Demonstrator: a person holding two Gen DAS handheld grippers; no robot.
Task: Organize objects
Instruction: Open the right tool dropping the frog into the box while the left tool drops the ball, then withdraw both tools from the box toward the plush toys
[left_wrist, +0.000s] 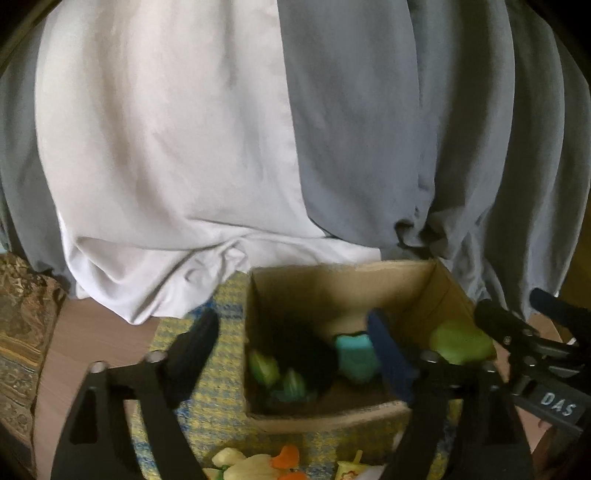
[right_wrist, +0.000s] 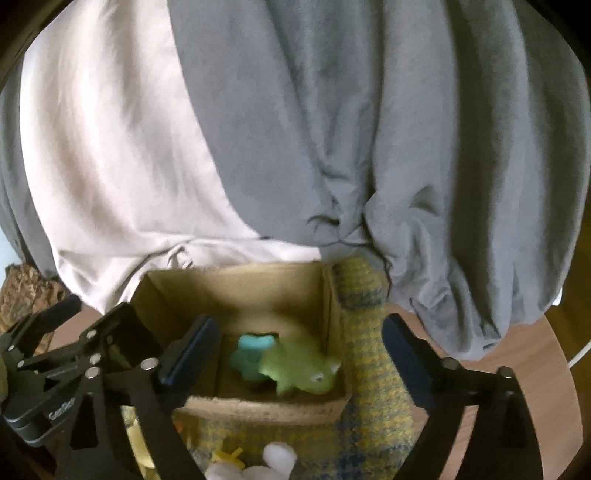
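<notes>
White sheet (left_wrist: 166, 147) and grey sheet (left_wrist: 406, 129) hung in folds behind the table, edges overlapping. Yellow-and-blue woven mat (left_wrist: 221, 369) lay on the round wooden table (right_wrist: 546, 387). Patterned brown fabric (left_wrist: 22, 332) sat at the table's left edge.

Pale toys (right_wrist: 255, 469) cut off below; box's (left_wrist: 325, 417) shadowed contents blurred.

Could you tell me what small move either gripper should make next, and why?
Probably lower the left gripper toward the loose toys on the woven mat in front of the cardboard box. Both grippers look open and empty, the right gripper included, while the green frog and teal toy already lie inside the box.
</notes>
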